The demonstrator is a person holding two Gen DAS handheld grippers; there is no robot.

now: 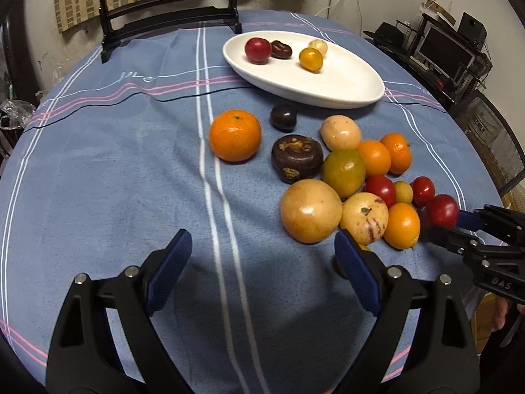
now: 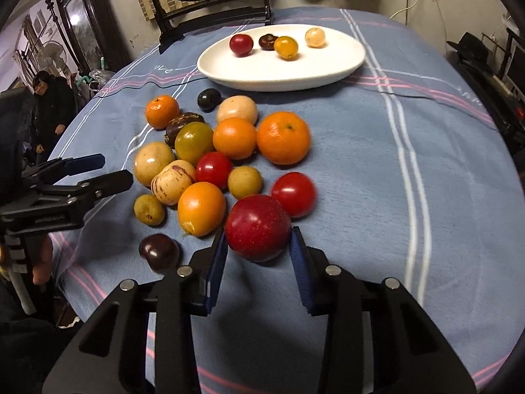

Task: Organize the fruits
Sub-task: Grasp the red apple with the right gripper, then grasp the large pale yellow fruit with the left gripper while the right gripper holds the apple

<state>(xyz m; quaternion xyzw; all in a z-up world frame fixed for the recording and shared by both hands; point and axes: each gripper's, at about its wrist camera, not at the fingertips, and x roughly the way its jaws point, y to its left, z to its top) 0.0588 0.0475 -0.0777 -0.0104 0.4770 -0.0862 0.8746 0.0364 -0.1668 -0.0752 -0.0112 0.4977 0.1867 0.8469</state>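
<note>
A white oval plate (image 1: 344,82) (image 2: 328,65) at the far side of the table holds several small fruits. A pile of fruits lies on the blue cloth in front of it: oranges (image 1: 235,135) (image 2: 283,138), a dark brown fruit (image 1: 297,157), pale yellow fruits (image 1: 310,210), cherry tomatoes (image 2: 293,193). My right gripper (image 2: 258,249) (image 1: 439,221) is shut on a red plum (image 2: 257,227) (image 1: 441,211) at the pile's near edge. My left gripper (image 1: 262,256) (image 2: 108,170) is open and empty, just short of the pile.
A dark wooden stand (image 1: 170,16) with a round panel stands behind the plate. A small dark fruit (image 2: 159,251) lies left of my right gripper. Shelves with electronics (image 1: 452,49) stand off the table to the right. A person (image 2: 49,105) sits at far left.
</note>
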